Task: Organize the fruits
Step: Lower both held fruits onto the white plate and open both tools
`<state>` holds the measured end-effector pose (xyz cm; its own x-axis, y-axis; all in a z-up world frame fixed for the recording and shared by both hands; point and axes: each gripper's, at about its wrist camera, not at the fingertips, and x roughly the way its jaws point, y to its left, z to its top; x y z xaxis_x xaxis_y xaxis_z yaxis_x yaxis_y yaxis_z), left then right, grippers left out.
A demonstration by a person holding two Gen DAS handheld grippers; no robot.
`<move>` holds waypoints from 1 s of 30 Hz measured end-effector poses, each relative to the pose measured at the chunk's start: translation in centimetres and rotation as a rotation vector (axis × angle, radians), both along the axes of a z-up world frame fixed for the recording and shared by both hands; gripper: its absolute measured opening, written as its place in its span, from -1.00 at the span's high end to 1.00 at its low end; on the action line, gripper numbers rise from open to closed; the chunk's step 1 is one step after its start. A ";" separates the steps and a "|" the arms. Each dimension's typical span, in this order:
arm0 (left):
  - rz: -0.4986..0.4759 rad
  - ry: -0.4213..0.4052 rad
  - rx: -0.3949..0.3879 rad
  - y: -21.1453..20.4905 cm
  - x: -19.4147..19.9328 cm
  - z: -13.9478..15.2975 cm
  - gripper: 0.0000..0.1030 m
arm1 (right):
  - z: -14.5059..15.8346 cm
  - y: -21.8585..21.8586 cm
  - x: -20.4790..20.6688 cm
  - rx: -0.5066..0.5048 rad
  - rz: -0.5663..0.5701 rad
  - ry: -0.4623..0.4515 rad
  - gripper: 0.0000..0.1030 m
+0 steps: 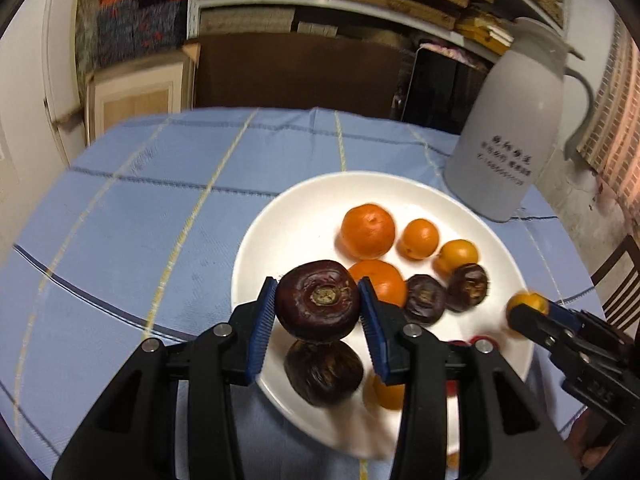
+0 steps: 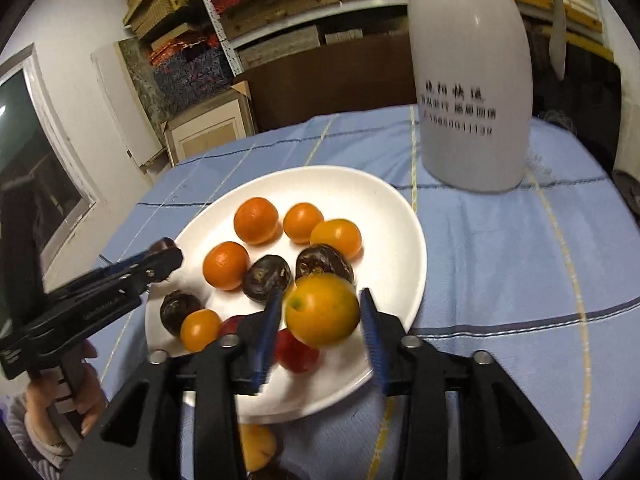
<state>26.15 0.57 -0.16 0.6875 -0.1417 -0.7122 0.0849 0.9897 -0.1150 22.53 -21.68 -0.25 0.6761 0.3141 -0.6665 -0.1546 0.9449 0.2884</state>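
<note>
My left gripper [image 1: 318, 308] is shut on a dark purple-brown round fruit [image 1: 318, 300], held above the near side of the white plate [image 1: 280, 216]. From the right wrist view that gripper [image 2: 164, 256] reaches in from the left over the plate's rim. My right gripper [image 2: 322, 316] stands open around a yellow-orange fruit [image 2: 322, 312], which is blurred, and small gaps show at the pads. The plate [image 2: 384, 220] carries several orange fruits [image 2: 256, 220], dark brown fruits [image 2: 266, 278] and a red one [image 2: 296, 352]. The right gripper [image 1: 524, 312] shows at the plate's right edge.
A tall white jug [image 1: 508, 148] [image 2: 468, 80] stands on the blue checked cloth [image 1: 140, 208] behind the plate to the right. One orange fruit [image 2: 258, 446] lies on the cloth in front of the plate. A chair back [image 1: 616, 280] is at the right. Shelves fill the background.
</note>
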 end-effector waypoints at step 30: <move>0.121 0.020 0.162 2.4 -14.7 -3.6 -0.90 | -1.4 -1.2 -10.6 -0.002 0.026 -0.032 -0.76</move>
